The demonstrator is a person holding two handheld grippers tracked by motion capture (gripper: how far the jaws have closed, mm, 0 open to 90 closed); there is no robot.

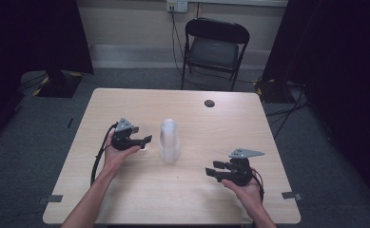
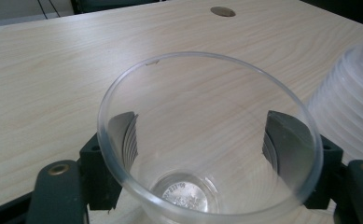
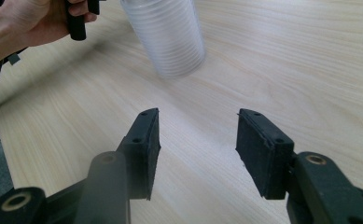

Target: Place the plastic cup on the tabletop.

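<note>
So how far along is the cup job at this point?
One clear cup already looks separated from the stack of cups and stands by itself on the table just left of it. In hand: the left gripper has its fingers on either side of that cup; whether they press it I can't tell. The right gripper is open and empty. The remaining stacked cups look left to do.

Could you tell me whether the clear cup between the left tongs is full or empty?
Empty: through the clear cup only its bare bottom and the table's wood grain show.
</note>
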